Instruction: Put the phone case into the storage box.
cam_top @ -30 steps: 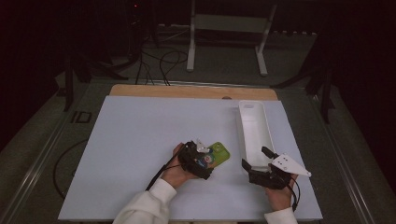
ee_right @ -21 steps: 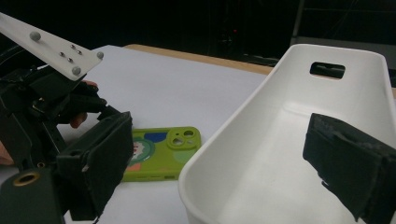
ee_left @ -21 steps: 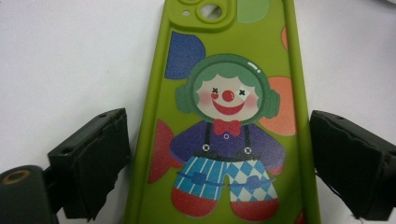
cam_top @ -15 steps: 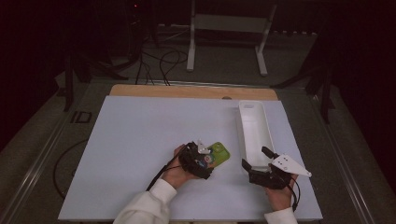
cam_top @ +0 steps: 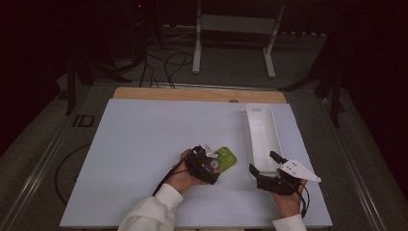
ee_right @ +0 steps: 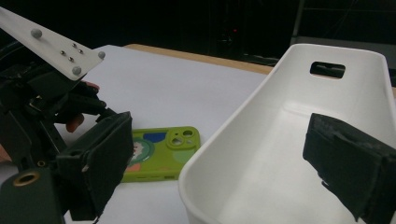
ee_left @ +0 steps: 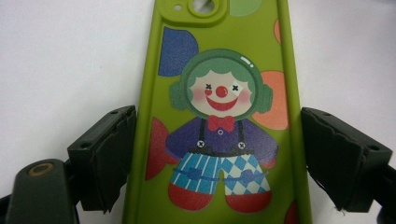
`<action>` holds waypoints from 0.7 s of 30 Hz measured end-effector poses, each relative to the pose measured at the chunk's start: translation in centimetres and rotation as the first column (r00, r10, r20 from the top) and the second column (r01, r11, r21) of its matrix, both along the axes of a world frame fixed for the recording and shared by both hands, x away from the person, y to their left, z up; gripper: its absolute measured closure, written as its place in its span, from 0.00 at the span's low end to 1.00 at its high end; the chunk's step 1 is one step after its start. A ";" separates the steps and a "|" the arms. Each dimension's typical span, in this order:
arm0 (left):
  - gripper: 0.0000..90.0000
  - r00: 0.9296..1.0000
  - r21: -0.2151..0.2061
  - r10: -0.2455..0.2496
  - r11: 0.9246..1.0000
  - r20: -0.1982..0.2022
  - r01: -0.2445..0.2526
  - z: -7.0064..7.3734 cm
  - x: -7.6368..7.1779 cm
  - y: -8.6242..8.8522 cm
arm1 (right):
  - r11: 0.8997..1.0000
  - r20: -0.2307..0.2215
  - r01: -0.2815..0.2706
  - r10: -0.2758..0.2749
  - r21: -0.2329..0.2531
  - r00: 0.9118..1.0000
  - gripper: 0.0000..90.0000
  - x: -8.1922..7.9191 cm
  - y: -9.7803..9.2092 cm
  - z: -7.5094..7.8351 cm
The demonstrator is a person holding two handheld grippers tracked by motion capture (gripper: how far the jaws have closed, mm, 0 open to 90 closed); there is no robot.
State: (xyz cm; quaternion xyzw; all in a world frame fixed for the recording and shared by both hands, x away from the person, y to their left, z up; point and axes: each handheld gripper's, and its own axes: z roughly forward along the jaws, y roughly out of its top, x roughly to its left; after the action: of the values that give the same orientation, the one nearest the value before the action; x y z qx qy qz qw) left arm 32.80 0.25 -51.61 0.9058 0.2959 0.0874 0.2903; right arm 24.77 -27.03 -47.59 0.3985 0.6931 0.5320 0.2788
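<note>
Green phone case (ee_left: pixel 219 126) unmoved, left claw (ee_left: pixel 217 158) astride

No readable text, brand or number; the phone case (ee_left: pixel 219 121) between the left gripper's jaws bears a clown picture.

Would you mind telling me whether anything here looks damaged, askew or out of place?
Nothing stands out. The green phone case lies flat on the white mat, picture side up, between the open jaws of the left hand-held gripper. The white bin stands upright and looks intact.
</note>
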 end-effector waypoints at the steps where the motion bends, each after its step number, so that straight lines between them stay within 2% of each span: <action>1: 0.16 1.000 0.003 -0.002 1.000 0.002 0.002 0.0 -0.1 0.0 | 1.000 0.001 0.001 -0.001 -0.002 1.000 0.10 0.0 0.0 0.0; 14: 0.13 1.000 0.027 0.007 1.000 -0.013 -0.007 0.1 -0.7 0.8 | 1.000 0.001 0.001 -0.001 -0.002 1.000 0.10 0.0 0.0 0.0; 21: 0.17 1.000 0.028 -0.004 1.000 -0.012 0.004 0.2 -0.8 0.9 | 1.000 0.002 0.000 0.000 -0.002 1.000 0.10 0.0 0.0 0.0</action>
State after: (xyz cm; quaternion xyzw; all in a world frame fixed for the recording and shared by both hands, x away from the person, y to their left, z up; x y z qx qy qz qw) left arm 32.02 1.17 -51.44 0.9109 0.2945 0.0854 0.2760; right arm 24.74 -27.00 -47.55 0.3977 0.6933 0.5319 0.2798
